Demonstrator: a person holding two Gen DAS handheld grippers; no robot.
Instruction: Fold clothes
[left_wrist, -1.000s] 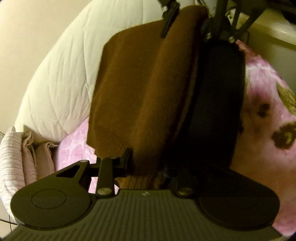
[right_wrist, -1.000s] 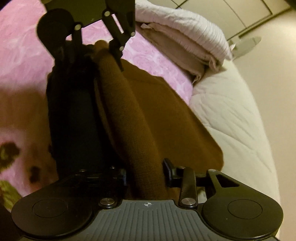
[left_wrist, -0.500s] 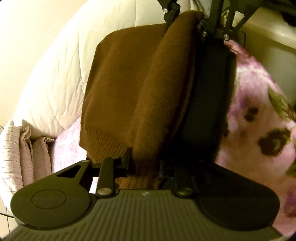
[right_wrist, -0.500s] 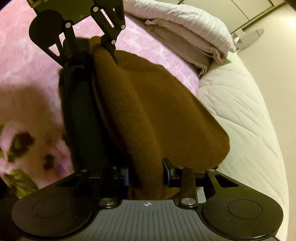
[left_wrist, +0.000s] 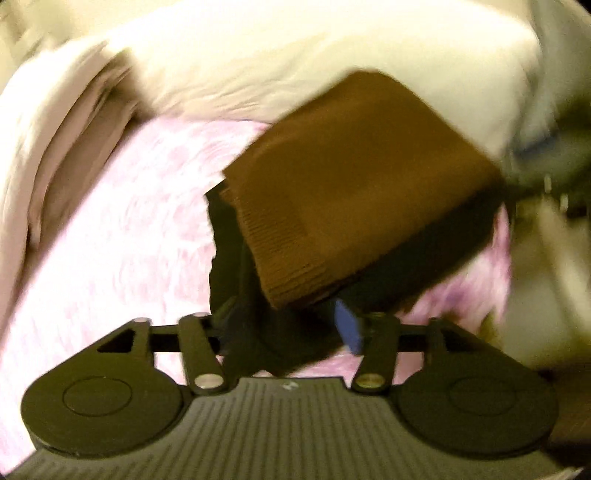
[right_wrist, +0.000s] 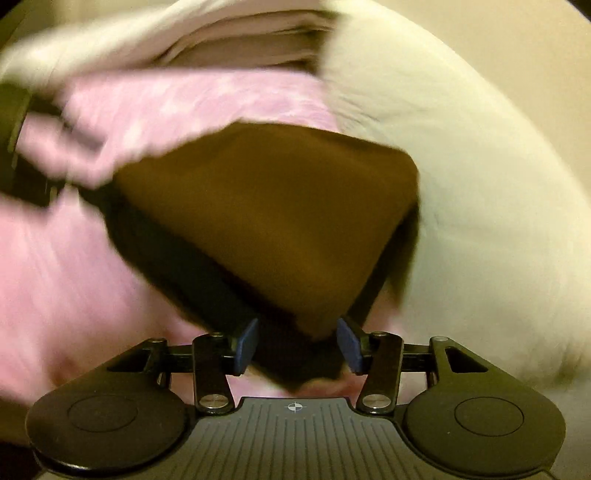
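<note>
1. On a pink blanket (left_wrist: 110, 236) we see a brown sweater (left_wrist: 354, 184) lying as a compact, roughly rectangular bundle, stacked on top of a black garment (left_wrist: 236, 280).
2. Behind the blanket sit a cream quilt (left_wrist: 280, 48) and a pile of pale folded bedding (left_wrist: 55, 140). Both views are smeared by motion blur.
3. Our left gripper (left_wrist: 291, 328) has its jaws spread. The near end of the black garment lies between them, but the fingers are apart and do not appear to press it.
4. Our right gripper (right_wrist: 297, 343) also has its jaws spread, with a corner of the sweater (right_wrist: 273, 218) and the black garment (right_wrist: 177, 273) in the gap between the blue pads (right_wrist: 246, 345), which do not close on the cloth.
5. We judge the folding well along: the sweater already lies flat in layers and neither gripper holds it. Whether another fold, a smoothing or a move to a pile is left, we cannot tell.
6. From the left wrist view, the sweater's long axis runs diagonally, from its ribbed hem nearest the gripper up and away to the right toward the quilt. The other end is too blurred to read.
</note>
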